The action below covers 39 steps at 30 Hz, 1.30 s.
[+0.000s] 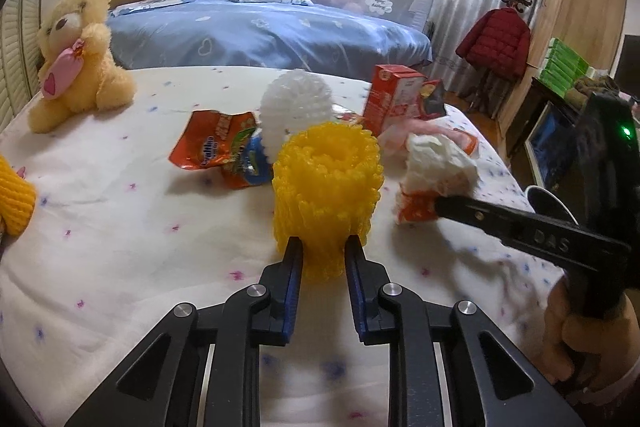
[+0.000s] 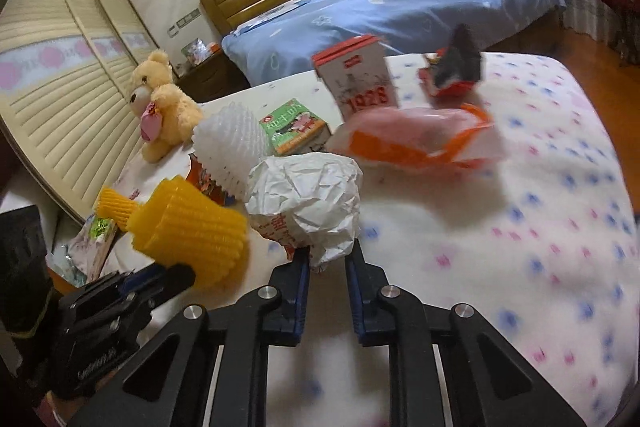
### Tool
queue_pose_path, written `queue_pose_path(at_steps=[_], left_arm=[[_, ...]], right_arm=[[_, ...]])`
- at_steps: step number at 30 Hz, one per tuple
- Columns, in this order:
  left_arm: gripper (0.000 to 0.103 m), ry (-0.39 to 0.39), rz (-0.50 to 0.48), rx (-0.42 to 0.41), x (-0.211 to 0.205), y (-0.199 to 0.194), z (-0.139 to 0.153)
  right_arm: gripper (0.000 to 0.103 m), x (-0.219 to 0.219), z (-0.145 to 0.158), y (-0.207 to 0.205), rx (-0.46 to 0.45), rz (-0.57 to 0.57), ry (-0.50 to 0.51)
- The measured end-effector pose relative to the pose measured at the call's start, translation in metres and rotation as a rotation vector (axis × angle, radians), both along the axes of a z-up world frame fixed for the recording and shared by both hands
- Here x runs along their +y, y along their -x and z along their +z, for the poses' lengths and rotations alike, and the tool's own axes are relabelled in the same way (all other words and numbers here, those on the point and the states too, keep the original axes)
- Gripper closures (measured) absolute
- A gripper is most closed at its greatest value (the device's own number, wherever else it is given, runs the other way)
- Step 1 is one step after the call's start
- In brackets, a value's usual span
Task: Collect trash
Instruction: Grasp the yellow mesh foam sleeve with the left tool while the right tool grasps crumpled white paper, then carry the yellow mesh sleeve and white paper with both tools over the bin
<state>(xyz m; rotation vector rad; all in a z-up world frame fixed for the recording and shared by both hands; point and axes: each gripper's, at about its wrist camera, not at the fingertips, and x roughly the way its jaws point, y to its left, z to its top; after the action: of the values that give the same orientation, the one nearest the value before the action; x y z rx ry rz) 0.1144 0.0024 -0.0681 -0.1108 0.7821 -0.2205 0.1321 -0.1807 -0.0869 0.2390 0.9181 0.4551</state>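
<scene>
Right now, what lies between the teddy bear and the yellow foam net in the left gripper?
In the left wrist view, only bare flowered bedsheet lies between the teddy bear and the yellow foam net.

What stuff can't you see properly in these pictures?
- Second yellow foam net, left wrist view: cut off by the picture's edge.
- Orange-and-white plastic bag, right wrist view: print blurred.
- Snack packet, right wrist view: mostly hidden behind the white foam net.
</scene>
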Motion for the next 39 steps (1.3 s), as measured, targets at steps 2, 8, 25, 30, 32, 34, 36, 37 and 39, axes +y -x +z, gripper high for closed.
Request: queue_pose_path(at_steps=[2, 8, 25, 30, 32, 34, 36, 37, 39], left_arm=[[0.083, 0.003, -0.014, -0.005, -0.004, 0.002, 0.002], [0.083, -0.004, -0.064, -0.01, -0.024, 0.009, 0.005], [0.083, -0.023, -0.24, -0.018, -0.097, 0.022, 0.013], [0.083, -0.033, -0.281, -0.017, -0.116, 0.022, 0.012], [0.083, -0.037, -0.293, -0.019, -0.122, 0.024, 0.012], [0.083, -0.041, -0.304, -0.019, -0.131, 0.023, 0.012], [0.083, -0.045, -0.317, -0.019, -0.138, 0.022, 0.011], [0.083, -0.046, -0.321, -0.018, -0.139, 0.022, 0.01], [0.083, -0.047, -0.333, -0.017, -0.146, 0.022, 0.01]], right_arm=[[0.086, -0.011, 0.001, 0.009, 0.003, -0.019, -0.008], [0.086, -0.042, 0.006, 0.036, 0.001, -0.074, -0.018], [0.086, -0.126, 0.014, 0.093, -0.014, -0.266, -0.015], [0.086, -0.14, 0.016, 0.101, -0.021, -0.297, -0.008], [0.086, -0.146, 0.018, 0.104, -0.027, -0.306, -0.008], [0.086, -0.153, 0.021, 0.106, -0.032, -0.319, -0.004], [0.086, -0.159, 0.022, 0.108, -0.035, -0.334, 0.001], [0.086, -0.163, 0.023, 0.108, -0.035, -0.344, 0.002], [0.086, -0.17, 0.023, 0.11, -0.035, -0.359, 0.002]])
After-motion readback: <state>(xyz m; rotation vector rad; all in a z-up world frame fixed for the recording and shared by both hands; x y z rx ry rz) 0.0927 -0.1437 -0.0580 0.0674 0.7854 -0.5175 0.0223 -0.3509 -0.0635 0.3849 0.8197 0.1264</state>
